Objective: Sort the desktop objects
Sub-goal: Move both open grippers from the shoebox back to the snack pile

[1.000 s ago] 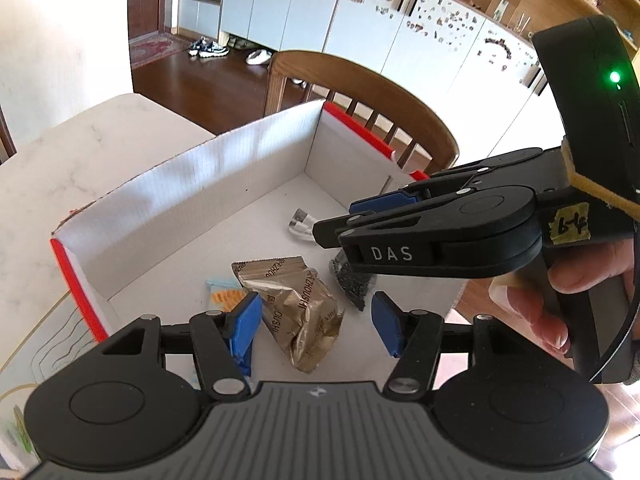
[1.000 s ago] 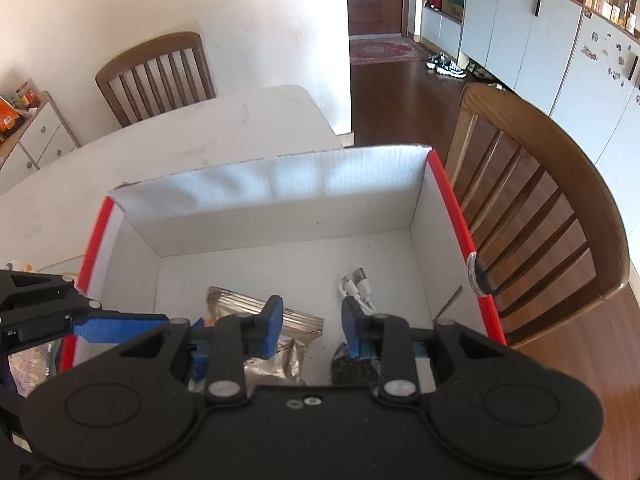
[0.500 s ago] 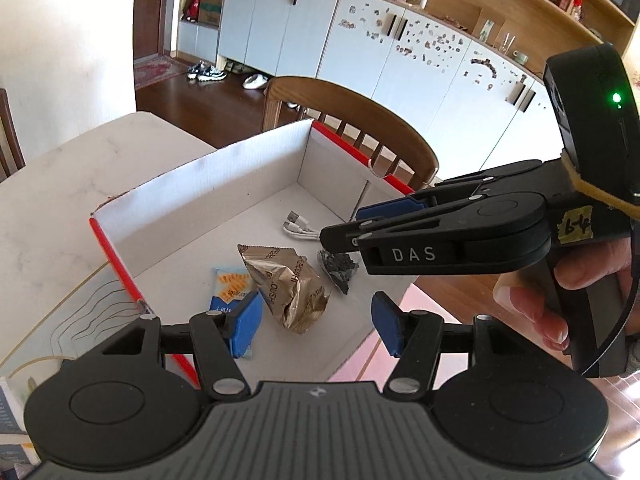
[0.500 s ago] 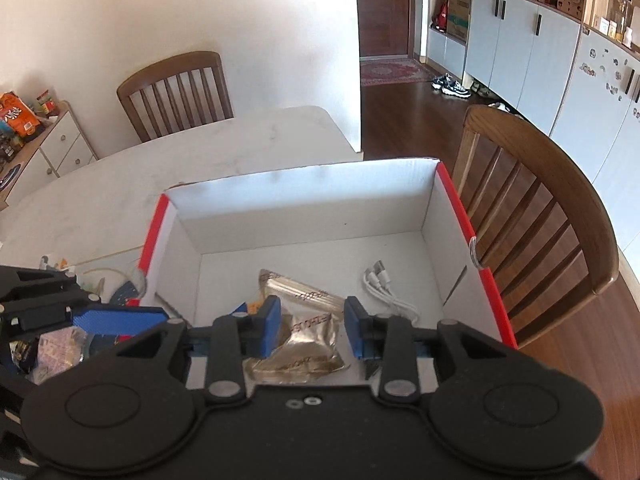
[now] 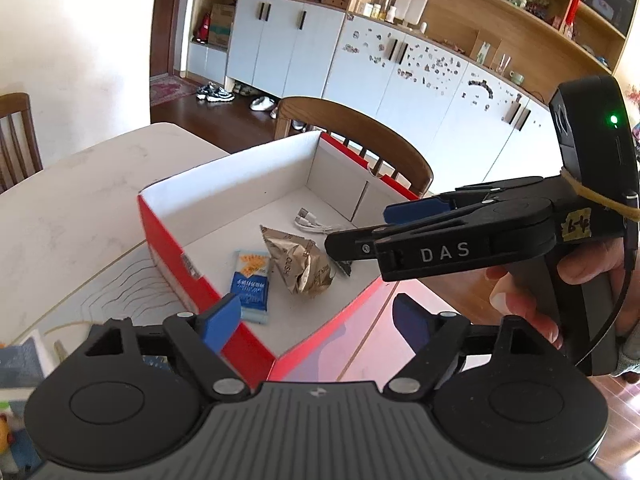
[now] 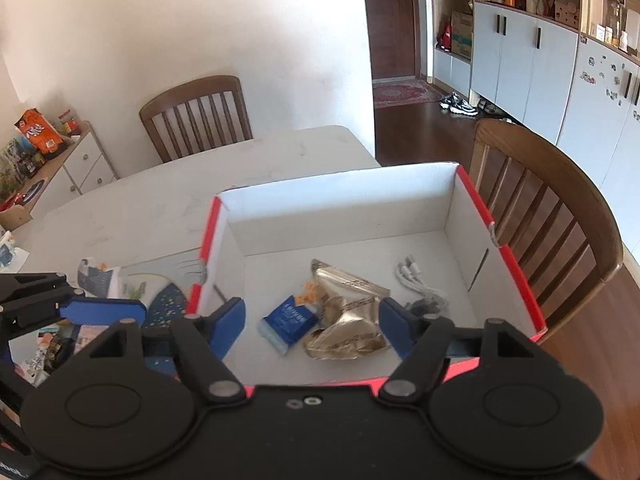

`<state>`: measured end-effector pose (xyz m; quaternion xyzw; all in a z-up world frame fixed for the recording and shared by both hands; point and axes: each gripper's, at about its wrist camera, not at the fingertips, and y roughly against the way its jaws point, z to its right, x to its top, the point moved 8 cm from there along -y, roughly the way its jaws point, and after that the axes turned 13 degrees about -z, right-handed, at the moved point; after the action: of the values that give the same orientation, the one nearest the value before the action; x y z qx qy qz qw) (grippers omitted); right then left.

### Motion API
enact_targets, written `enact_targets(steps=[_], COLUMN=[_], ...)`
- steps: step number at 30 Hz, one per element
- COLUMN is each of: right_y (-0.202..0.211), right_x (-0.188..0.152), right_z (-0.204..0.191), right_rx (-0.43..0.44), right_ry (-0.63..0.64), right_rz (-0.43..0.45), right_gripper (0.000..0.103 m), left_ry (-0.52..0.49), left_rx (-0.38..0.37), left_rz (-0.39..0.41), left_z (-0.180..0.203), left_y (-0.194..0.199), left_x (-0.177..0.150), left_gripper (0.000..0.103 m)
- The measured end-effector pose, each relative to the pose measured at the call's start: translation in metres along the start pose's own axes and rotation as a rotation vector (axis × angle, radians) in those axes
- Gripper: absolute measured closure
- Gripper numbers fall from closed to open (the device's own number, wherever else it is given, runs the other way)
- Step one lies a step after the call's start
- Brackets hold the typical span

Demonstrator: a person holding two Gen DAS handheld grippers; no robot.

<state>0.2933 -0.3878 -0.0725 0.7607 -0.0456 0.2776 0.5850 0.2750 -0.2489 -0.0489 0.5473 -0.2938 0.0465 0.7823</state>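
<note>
Both hands hover above the near edge of the red-and-white box (image 6: 516, 272) on the pale table (image 6: 160, 200), and both tools are empty. The left gripper (image 5: 318, 320) has its jaws opening with nothing between the blue pads, and the right gripper (image 6: 310, 322) is opening too, with only the box floor showing through the gap. Already lying inside the box are a gold foil packet (image 6: 348, 312), a blue sachet (image 6: 288, 322), a coiled white cable (image 6: 416, 280) and something small and dark beside the cable, which I can't make out well from here. The things not yet sorted sit on the table to the left of the box: a dark blue speckled item (image 6: 168, 304) just beside the box's red edge and some loose packets and papers (image 6: 96, 276) further out. To do this next bit well, I'd say each hand should swing clear of the other, since the right tool reaches across the left one's view, then come down on a single item with the jaws wide, and lift it over the box wall rather than dragging it.
</note>
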Motion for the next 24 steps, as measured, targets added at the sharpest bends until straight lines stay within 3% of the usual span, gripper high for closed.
enact_targets(steps=[7, 14, 24], right_y=[0.009, 0.010, -0.002], right_x=[-0.010, -0.019, -0.030], right_z=[-0.029, -0.060, -0.103], right_rx=[-0.001, -0.027, -0.010], right_ry=[0.031, 0.082, 0.099], right_rz=[0.026, 0.046, 0.037], right_gripper=[0.023, 0.020, 0.019], left_ry=[0.021, 0.033, 0.117], left_rx=[-0.006, -0.004, 0.039], left_rz=[0.024, 0.057, 0.061], left_z=[-0.009, -0.025, -0.072], left_y=[0.023, 0.044, 0.072], left_x=[-0.023, -0.045, -0.088], left_gripper=[0.019, 0.002, 0.002])
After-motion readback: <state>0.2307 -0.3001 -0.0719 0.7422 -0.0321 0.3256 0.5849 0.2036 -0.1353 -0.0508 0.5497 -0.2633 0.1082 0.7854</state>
